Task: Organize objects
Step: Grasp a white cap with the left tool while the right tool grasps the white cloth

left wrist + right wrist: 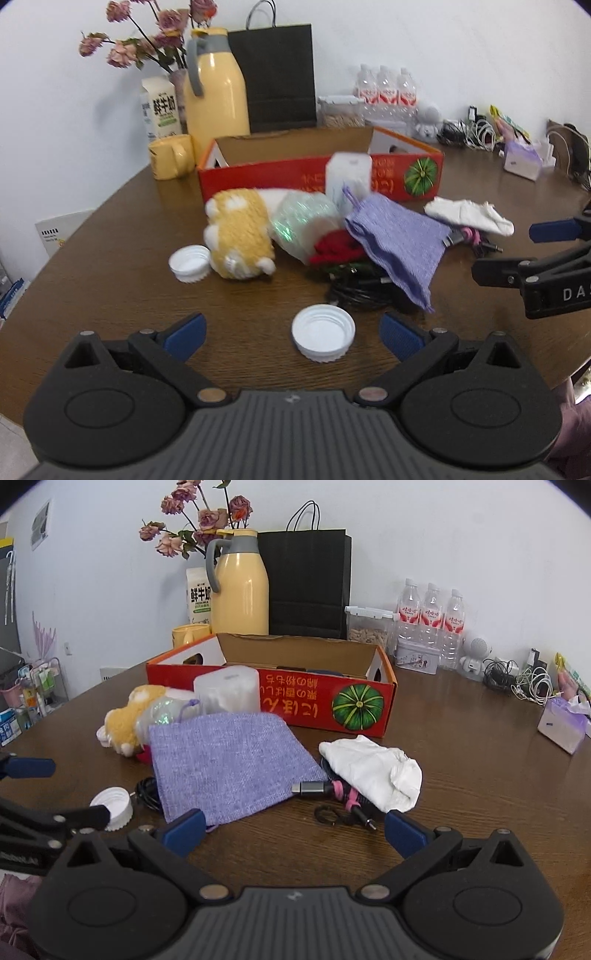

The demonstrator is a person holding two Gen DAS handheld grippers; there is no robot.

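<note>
While both claws are held low over the brown table (pixel 122 221), nothing is gripped by either one. The left claw (pixel 291 334) is spread wide, and a white cap (pixel 323 332) is seen on the table between its blue pads (pixel 184 334), not touched by them. The right claw (pixel 293 827) is spread wide too, and the near edge of a purple cloth (pixel 229 760) is seen just ahead of its left pad.

A red box (pixel 321 701) with a green pumpkin picture is set open in the middle of the table. Its brown inside wall can be seen, but what lies in it cannot be told.

A pile is left in front of the box. A yellow plush toy (pixel 238 236) is laid on its side, with a second white cap (pixel 189 264) just beside it. A clear shiny roll (pixel 306 221) is pressed against the toy. A white tub (pixel 227 692) is stood up against the box. Something red (pixel 338 247) and black cables (pixel 354 288) are partly covered by the cloth. A white rag (pixel 373 768) is laid to the right, over a pink cable tie (pixel 345 794).

Behind the box, a yellow jug (pixel 240 590), a yellow mug (pixel 171 155), a milk carton (pixel 160 107), a black bag (pixel 306 583) and three bottles (pixel 428 609) are lined along the wall. A clear tub (pixel 369 627) is filled with something light brown.
</note>
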